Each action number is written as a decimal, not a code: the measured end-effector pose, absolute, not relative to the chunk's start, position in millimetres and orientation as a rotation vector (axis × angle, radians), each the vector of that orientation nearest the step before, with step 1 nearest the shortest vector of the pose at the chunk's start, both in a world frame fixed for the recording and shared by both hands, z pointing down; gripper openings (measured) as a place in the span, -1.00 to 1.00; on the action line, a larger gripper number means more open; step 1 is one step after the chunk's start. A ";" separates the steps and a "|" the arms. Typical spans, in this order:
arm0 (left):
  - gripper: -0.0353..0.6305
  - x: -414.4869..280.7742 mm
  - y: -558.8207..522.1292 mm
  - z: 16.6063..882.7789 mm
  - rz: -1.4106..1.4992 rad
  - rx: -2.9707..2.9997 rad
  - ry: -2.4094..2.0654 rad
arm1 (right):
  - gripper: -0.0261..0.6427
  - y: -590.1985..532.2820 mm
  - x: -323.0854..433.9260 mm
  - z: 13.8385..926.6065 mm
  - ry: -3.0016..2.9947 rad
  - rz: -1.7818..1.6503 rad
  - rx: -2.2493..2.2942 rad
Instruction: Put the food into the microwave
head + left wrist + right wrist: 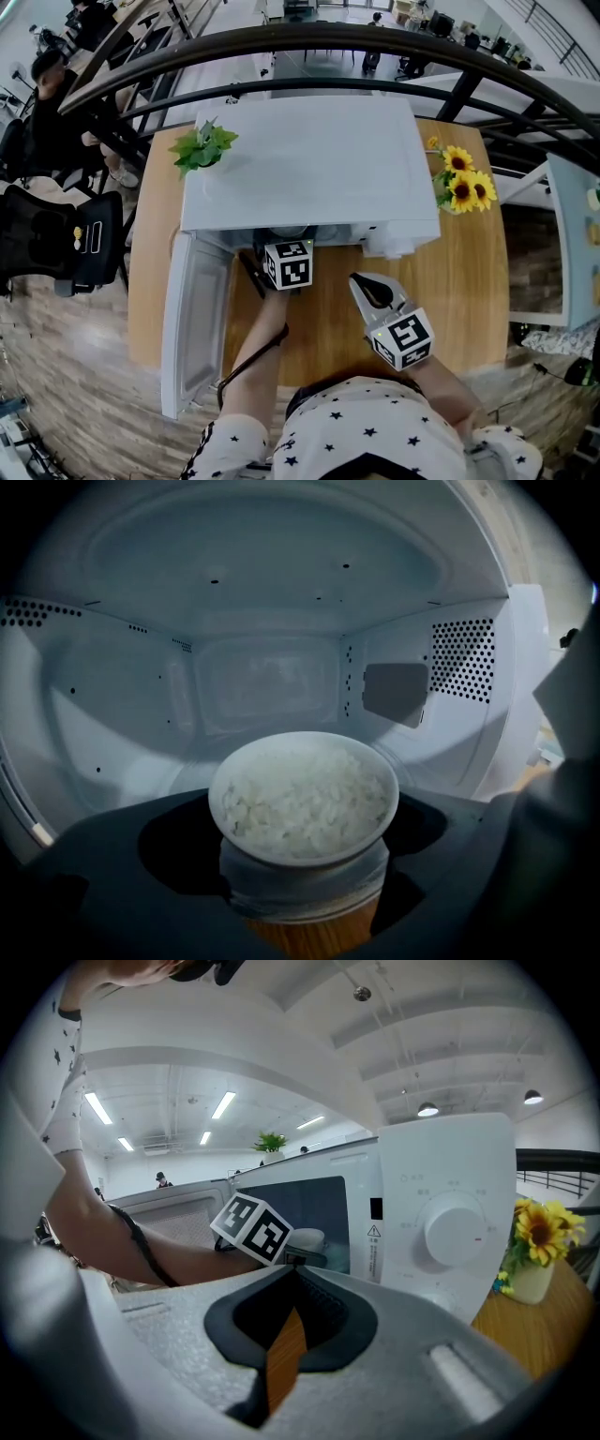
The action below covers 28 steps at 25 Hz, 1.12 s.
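Observation:
A white bowl of rice (302,799) sits between the dark jaws of my left gripper (304,864), which is shut on it. The bowl is at the mouth of the open white microwave (309,164), with the empty cavity (272,682) right behind it. In the head view the left gripper (281,251) reaches into the opening, and its marker cube hides the bowl. My right gripper (367,284) hovers over the wooden table (450,291) in front of the control panel; its jaws (289,1277) are shut with nothing in them. The bowl (306,1238) also shows from the side.
The microwave door (192,319) hangs open to the left. A dial (457,1232) sits on the panel at the right. A vase of sunflowers (464,187) stands right of the microwave, and a green plant (202,145) on its top. A black railing (309,42) curves behind.

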<state>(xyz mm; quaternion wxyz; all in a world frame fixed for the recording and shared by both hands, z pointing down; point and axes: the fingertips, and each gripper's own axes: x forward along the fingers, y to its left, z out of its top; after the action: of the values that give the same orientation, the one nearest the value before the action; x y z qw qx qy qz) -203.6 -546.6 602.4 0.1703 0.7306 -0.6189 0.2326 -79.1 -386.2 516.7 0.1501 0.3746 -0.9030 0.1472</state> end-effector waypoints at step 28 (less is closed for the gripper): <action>0.63 -195.4 -484.2 597.6 0.616 2.073 -1.740 | -0.91 -333.1 -68.0 501.1 -2.608 0.399 1.120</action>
<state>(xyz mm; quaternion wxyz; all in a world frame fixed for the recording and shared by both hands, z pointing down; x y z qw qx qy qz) -195.4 -484.2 597.6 0.1818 0.7343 -0.6165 0.2182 -68.0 -333.1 501.1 0.1372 0.3870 -0.9013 0.1379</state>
